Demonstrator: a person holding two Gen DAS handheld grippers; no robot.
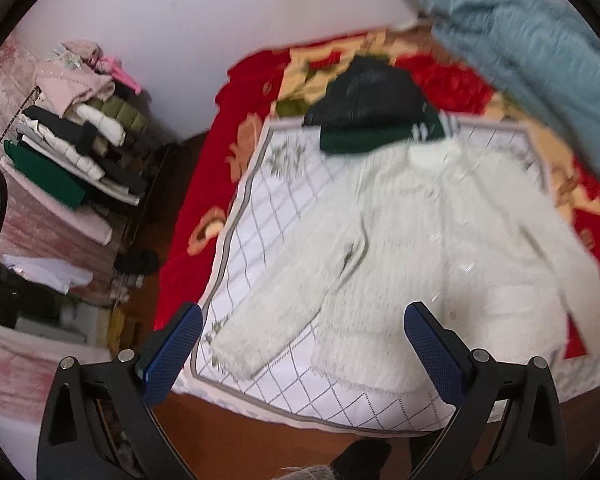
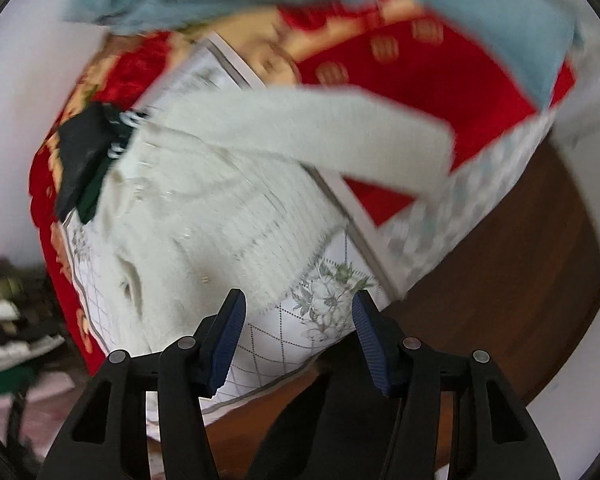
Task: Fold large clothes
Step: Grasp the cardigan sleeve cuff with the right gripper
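A white fuzzy cardigan (image 1: 440,248) lies spread front-up on a white quilted mat (image 1: 284,208) on the bed, both sleeves stretched outward. My left gripper (image 1: 304,340) hovers open above the cardigan's hem and near sleeve, with nothing between its blue pads. In the right wrist view the cardigan (image 2: 204,208) fills the middle, one sleeve (image 2: 340,128) reaching across the red blanket. My right gripper (image 2: 299,322) stands open over the hem corner and the mat's flowered corner (image 2: 328,300), apart from the cloth.
A dark folded garment with a green, white-striped edge (image 1: 372,108) sits by the collar. A red floral blanket (image 1: 204,184) covers the bed, a light blue quilt (image 1: 540,60) at its far end. Stacked clothes fill a rack (image 1: 76,140) left. Brown floor (image 1: 228,436) below.
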